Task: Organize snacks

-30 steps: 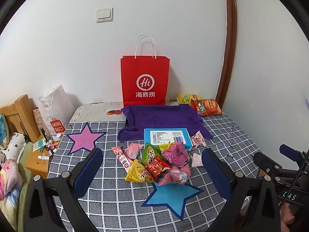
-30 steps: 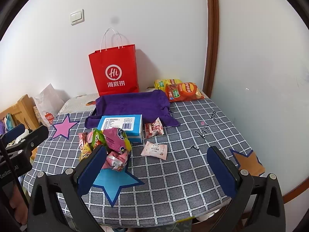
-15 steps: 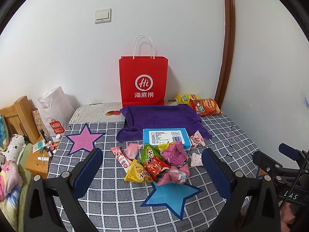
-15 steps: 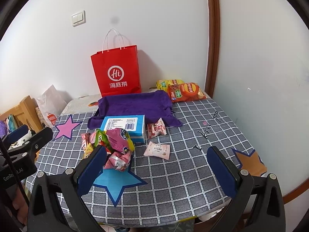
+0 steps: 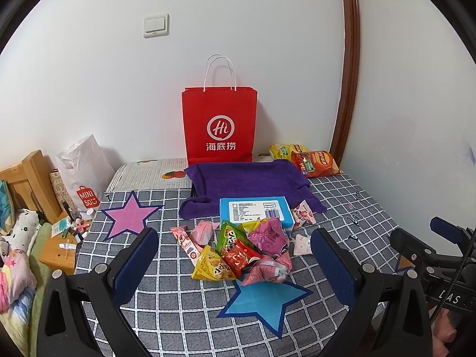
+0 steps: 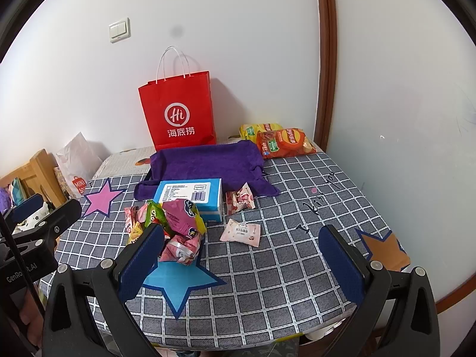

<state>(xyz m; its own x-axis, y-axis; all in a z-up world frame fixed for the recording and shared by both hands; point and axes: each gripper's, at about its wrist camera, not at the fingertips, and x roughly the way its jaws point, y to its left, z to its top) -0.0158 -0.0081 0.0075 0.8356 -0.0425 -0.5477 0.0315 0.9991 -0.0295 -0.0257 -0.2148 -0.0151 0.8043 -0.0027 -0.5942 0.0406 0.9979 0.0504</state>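
So far we have sorted nothing: the snack pile (image 5: 247,253) lies heaped mid-bench beside the blue box (image 5: 255,209), while our left gripper (image 5: 232,264) and right gripper (image 6: 241,264) hover, fingers spread, empty.

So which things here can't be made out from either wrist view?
- Red bag: its contents, both views; its own walls hide them.
- Blue box: label print too small.
- Snack pile: near edge behind the right gripper's finger.
- Purple cloth: whatever lies beneath.
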